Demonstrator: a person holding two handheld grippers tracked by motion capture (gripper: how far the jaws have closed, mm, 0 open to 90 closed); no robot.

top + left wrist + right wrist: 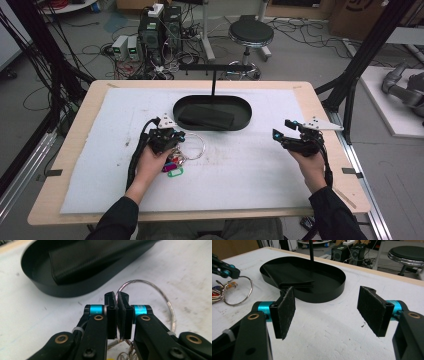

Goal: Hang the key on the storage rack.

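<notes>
Left hand [150, 162]: held palm-down w/ forearm coming in from the near edge of the bench [75, 130], left of centre; black sleeve seen at the wrist.
Left gripper [117, 296]: jaws pointed toward the far edge, pads pressed almost together; the wire of the key ring [160, 296] appears pinched betw. them, tho the contact itself is hidden.
Key ring: laid on the white mat [250, 165] left of centre, near side of the tray; keys and coloured tags [172, 169] bunched just beside the left hand.
Right hand [311, 167]: held nr the right edge, forearm angled in from the near right corner.
Right gripper [327, 307]: jaws spread wide, nothing betw. the pads, aimed at the tray.
Tray [245, 119]: black oval, set at mid-bench toward the far edge; a folded black item [206, 116] is seen inside.
</notes>
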